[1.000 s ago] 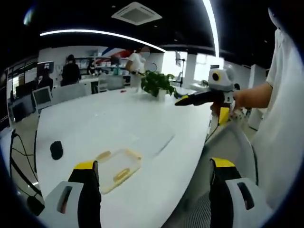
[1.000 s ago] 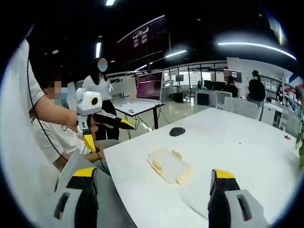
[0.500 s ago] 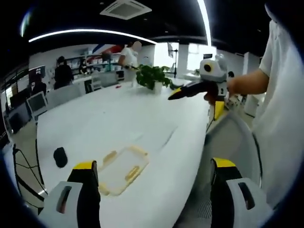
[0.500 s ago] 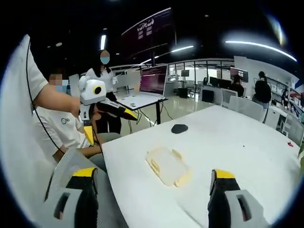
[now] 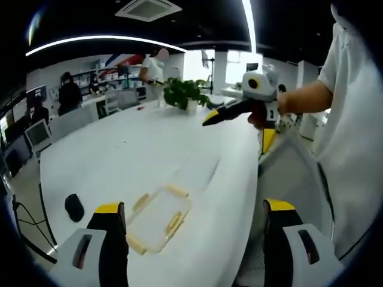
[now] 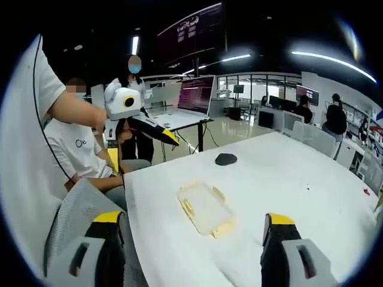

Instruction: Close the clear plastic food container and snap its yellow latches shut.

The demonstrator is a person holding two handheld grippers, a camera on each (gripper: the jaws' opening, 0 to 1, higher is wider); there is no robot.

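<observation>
A clear plastic food container point(image 5: 158, 218) with yellow latches point(image 5: 175, 222) lies flat on the white table point(image 5: 149, 149), near its edge. In the left gripper view it sits just ahead of my left gripper point(image 5: 194, 207), whose jaws stand wide apart and hold nothing. The right gripper view has the same container point(image 6: 203, 209) low in the middle, in front of my right gripper point(image 6: 192, 217), also open and empty. Each gripper appears in the other's view, held up in a hand above the table edge: the right gripper point(image 5: 236, 110) and the left gripper point(image 6: 140, 122). Neither touches the container.
A black mouse point(image 5: 74, 207) lies on the table beyond the container, also seen as the mouse point(image 6: 225, 159). A potted plant point(image 5: 182, 92) stands at the far end. A grey mesh chair point(image 6: 72, 215) is at the table edge. A seated person point(image 6: 84, 158) and a monitor point(image 6: 194, 95) are behind.
Both views have shifted with the hands, and the container now sits closer and more central. The right gripper in the left gripper view has come nearer, over the table edge. The container has not moved.
</observation>
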